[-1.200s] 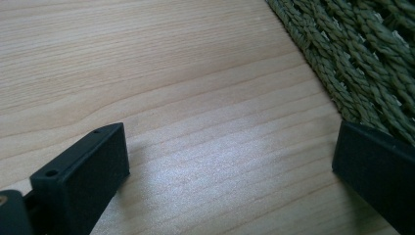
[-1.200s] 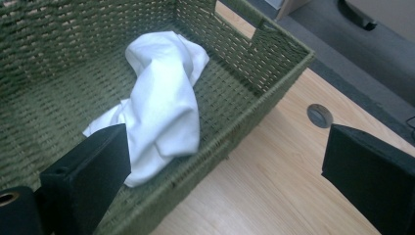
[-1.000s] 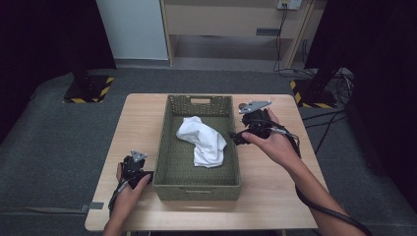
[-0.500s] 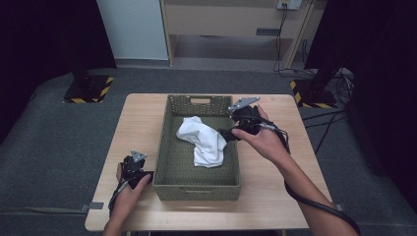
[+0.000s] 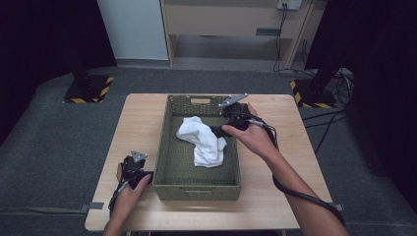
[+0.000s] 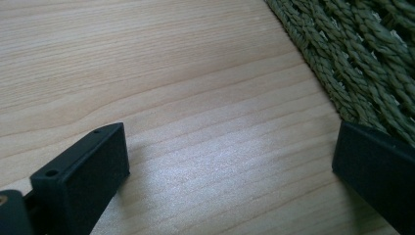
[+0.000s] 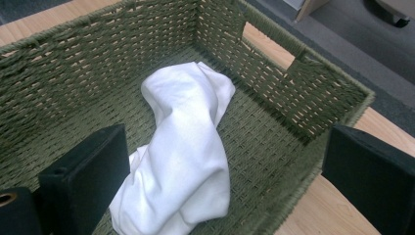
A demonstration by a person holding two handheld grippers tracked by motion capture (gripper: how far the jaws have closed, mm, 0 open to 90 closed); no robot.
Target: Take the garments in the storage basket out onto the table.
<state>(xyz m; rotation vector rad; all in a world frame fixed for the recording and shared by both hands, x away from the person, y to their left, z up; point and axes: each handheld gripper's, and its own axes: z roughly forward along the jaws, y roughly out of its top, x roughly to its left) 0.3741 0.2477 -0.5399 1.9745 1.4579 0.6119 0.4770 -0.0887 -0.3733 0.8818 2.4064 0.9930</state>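
Over the basket, right hand-held gripper has advanced.

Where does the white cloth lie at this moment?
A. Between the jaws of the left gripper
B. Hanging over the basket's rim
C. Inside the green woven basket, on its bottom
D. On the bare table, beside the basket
C: the white cloth lies crumpled on the bottom of the green woven basket, and the open right gripper hovers above it without holding it.
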